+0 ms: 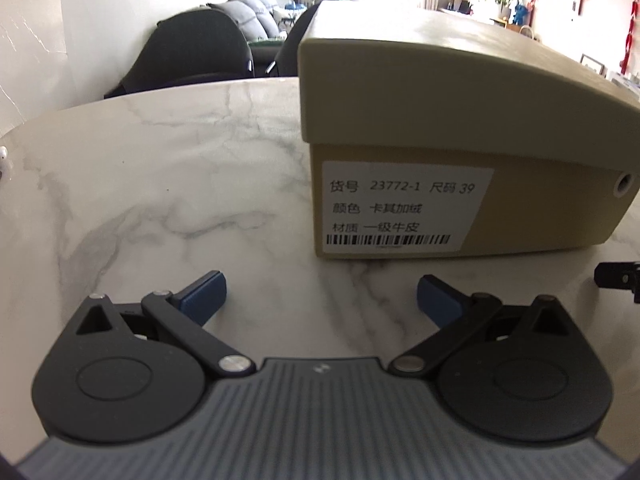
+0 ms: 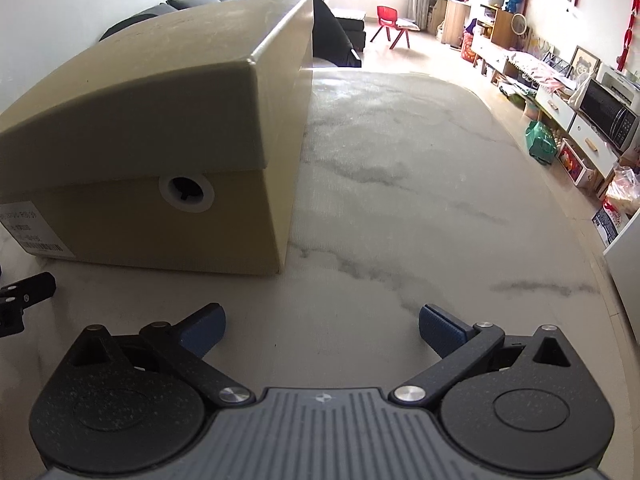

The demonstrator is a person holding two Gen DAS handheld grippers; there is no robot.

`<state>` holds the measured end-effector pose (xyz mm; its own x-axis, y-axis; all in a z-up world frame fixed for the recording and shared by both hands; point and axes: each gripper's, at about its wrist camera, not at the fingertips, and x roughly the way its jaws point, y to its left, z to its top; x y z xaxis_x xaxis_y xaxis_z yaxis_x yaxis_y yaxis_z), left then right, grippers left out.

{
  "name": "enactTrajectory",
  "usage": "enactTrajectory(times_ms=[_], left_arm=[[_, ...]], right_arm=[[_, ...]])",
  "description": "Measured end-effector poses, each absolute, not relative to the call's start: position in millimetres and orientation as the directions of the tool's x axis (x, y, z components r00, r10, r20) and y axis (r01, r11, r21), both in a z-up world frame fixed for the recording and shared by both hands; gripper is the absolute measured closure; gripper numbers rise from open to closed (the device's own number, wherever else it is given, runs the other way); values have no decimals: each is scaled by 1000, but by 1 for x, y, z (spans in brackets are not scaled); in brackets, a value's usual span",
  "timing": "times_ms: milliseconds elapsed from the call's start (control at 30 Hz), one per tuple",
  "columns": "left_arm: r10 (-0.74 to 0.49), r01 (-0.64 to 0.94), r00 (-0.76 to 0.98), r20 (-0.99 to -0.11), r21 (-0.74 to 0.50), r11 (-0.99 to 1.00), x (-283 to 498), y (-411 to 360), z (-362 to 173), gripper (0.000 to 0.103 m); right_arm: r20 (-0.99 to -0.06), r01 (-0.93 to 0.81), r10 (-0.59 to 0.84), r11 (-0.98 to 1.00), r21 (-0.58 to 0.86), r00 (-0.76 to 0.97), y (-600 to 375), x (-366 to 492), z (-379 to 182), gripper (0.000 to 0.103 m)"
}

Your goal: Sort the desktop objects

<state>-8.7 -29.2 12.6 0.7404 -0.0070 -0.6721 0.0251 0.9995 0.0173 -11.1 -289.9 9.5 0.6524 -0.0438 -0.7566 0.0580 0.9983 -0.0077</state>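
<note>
The left claw (image 1: 322, 294) hangs spread wide over the white grey-veined marble table (image 1: 160, 184), gripping nothing. A closed khaki cardboard shoebox (image 1: 460, 128) with a white printed label (image 1: 404, 208) stands ahead and to its right. The right claw (image 2: 322, 326) is likewise spread and empty, with the shoebox (image 2: 160, 128) ahead on its left.

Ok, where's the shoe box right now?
The shoe box sits lid-on on the marble table, ahead-right in the left wrist view, ahead-left in the right wrist view.
</note>
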Motion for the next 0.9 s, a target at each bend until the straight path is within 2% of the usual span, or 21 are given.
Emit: enactTrajectory(times_ms=[133, 633, 900], left_arm=[[-8, 24, 767, -641, 17, 1000, -15, -30, 10, 0], [-6, 19, 768, -640, 15, 1000, -12, -31, 8, 0], [-5, 18, 771, -637, 15, 1000, -14, -29, 7, 0]], right_arm=[[-737, 62, -48, 998, -8, 674, -289, -14, 9, 0], [-705, 62, -48, 998, -7, 707, -288, -23, 10, 0], [-606, 21, -19, 1000, -4, 795, -291, -41, -1, 0]])
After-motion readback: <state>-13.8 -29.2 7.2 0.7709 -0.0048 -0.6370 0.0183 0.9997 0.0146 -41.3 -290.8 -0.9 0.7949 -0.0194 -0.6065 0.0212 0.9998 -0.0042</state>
